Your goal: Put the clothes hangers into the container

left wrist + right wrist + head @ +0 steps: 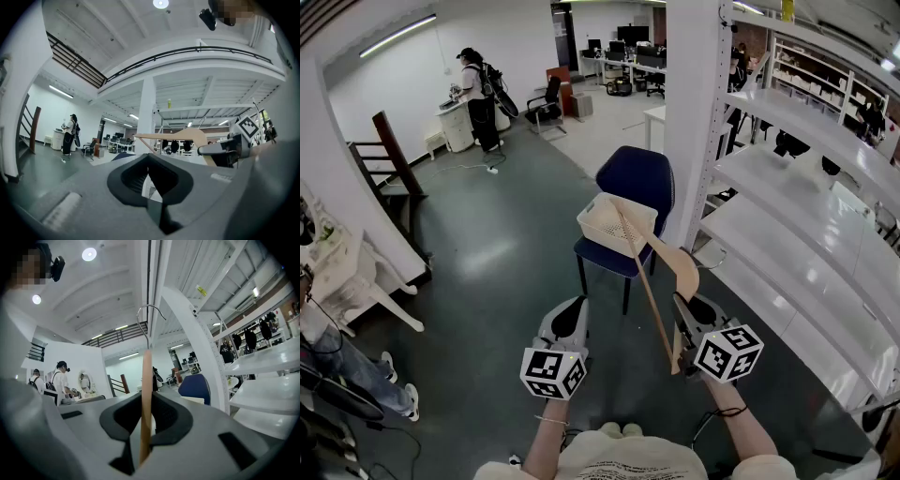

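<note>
The right hand-held gripper (692,314) pinches a pale wooden clothes hanger (654,281) that slants toward 11 o'clock over the cream perforated plastic basket (598,223) on a blue chair (636,176). At its 9 o'clock, the left hand-held gripper (570,317) is pressed together, empty.

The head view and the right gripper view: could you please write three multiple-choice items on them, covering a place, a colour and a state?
1. The white basket sits: A on the floor; B on the chair; C on a shelf.
2. The chair is: A red; B green; C dark blue.
3. The right gripper has its jaws: A open, empty; B shut on the wooden hanger; C shut on the basket.
Answers: B, it rests on the seat; C, seat and back are navy; B, the hanger's wood is clamped between them.
</note>
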Demonstrator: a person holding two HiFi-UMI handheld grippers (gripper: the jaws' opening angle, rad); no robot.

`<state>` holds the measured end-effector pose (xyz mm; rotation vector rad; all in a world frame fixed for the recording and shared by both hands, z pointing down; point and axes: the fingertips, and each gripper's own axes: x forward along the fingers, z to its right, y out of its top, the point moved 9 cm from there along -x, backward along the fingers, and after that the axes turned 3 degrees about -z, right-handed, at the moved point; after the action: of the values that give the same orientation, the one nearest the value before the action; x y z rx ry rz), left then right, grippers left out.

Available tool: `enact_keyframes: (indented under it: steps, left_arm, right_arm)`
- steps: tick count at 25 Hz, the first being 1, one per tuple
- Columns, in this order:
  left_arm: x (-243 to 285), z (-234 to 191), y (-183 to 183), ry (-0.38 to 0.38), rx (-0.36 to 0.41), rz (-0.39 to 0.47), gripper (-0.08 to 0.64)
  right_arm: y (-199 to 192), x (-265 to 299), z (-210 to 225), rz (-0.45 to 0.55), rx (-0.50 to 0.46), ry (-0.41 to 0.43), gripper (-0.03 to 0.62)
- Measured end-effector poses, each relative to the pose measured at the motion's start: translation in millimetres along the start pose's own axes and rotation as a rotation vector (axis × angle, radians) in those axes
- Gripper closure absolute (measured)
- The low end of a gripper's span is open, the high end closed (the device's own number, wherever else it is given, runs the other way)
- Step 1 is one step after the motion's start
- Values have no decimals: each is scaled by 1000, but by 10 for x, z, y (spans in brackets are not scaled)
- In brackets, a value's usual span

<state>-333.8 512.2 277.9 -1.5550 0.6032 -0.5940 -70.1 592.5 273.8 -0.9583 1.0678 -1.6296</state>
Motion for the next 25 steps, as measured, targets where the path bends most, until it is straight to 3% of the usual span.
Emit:
enact_keyframes:
  steps: [17,25]
  left_arm:
    - [-61,249,-108,5,-5,9,538]
    - [291,110,-142,20,-21,5,538]
  right_arm:
    - [12,-218,141,40,-3,22,538]
    - [74,84,396,19,-9,31,538]
